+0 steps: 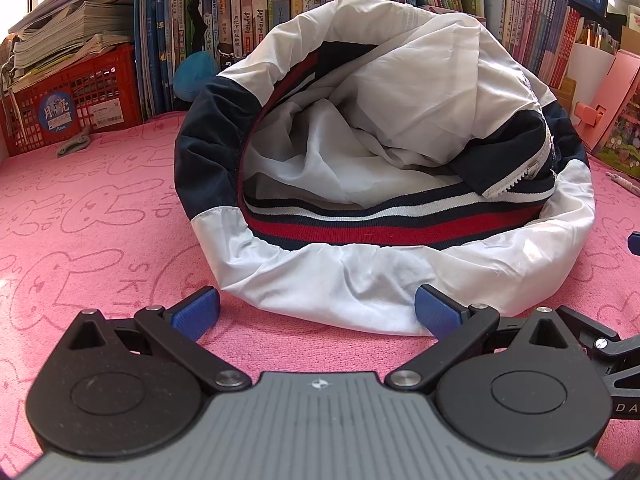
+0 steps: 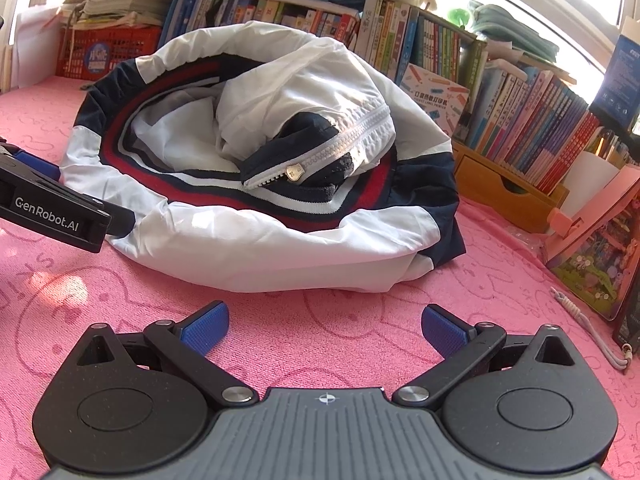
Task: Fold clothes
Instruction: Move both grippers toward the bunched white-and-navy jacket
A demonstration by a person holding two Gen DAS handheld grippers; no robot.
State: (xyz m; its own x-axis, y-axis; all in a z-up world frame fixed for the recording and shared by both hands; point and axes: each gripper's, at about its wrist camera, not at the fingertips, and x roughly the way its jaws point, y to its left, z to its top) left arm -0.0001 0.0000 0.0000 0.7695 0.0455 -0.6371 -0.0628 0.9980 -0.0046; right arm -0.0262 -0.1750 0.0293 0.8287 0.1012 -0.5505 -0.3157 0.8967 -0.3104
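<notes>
Jacket (image 1: pixel 384 168) sits bunched on the pink desk (image 1: pixel 100 216), books (image 1: pixel 256 12) behind. Both tongs, left (image 1: pixel 316 308) and right (image 2: pixel 325 326), gape wide, holding nothing.

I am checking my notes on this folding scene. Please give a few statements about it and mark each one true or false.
1. The white, navy and red zip jacket lies crumpled on the pink rabbit-print cloth. True.
2. The right gripper holds the jacket. False: it is open, short of the jacket.
3. The left gripper is shut. False: it is open at the jacket's white edge.
4. The jacket's white zipper is visible. True.
</notes>
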